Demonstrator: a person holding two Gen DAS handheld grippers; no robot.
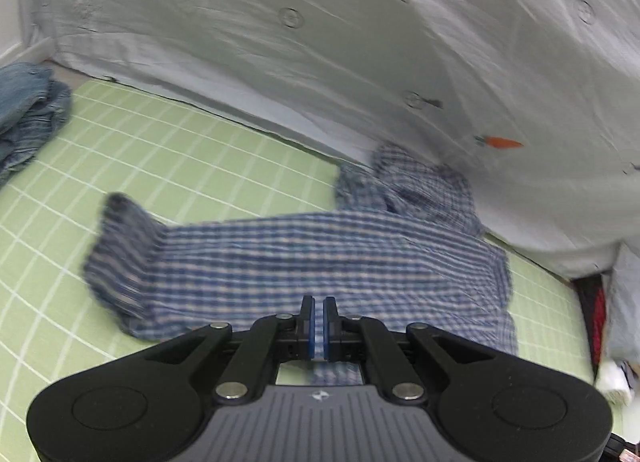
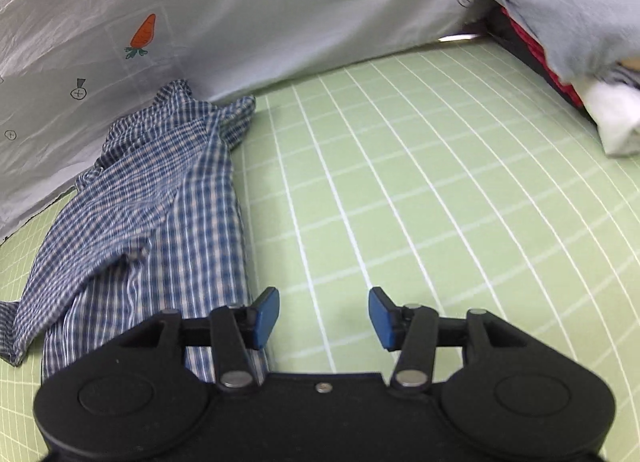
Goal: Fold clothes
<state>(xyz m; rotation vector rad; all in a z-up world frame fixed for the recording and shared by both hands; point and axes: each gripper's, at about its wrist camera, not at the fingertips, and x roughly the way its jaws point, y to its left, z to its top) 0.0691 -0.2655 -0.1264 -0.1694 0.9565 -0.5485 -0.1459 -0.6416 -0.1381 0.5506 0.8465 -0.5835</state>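
Folding is under way on the blue-and-white checked cotton shirt (image 1: 304,258), which lies spread across the pale green grid-lined bed sheet (image 1: 180,149), its collar end bunched up against the grey-white quilt with the little orange carrot print (image 1: 360,41). Your left hand-held gripper (image 1: 319,328) has its blue pads pressed together, and in the left wrist view a thin strip of checked cloth seems to run between them, so I judge you've got the near hem pinched; the picture is blurred, so I can't be certain how much fabric is caught. Your right hand-held gripper (image 2: 324,318) stands with its jaws apart and nothing between them, hovering over bare sheet just beside the shirt's long folded edge (image 2: 236,221). For a tidy fold, I'd say bring that open right one back onto the hem, level with your left, and take a matching bite before you carry anything over. Keep both corners at the same height and draw the cloth taut so the ridge in the middle flattens out. Watch the loose sleeve (image 1: 120,246) on the far side; tuck it in first or it'll poke out. The crumpled blue denim garment (image 1: 28,113) waits in the corner, well apart.
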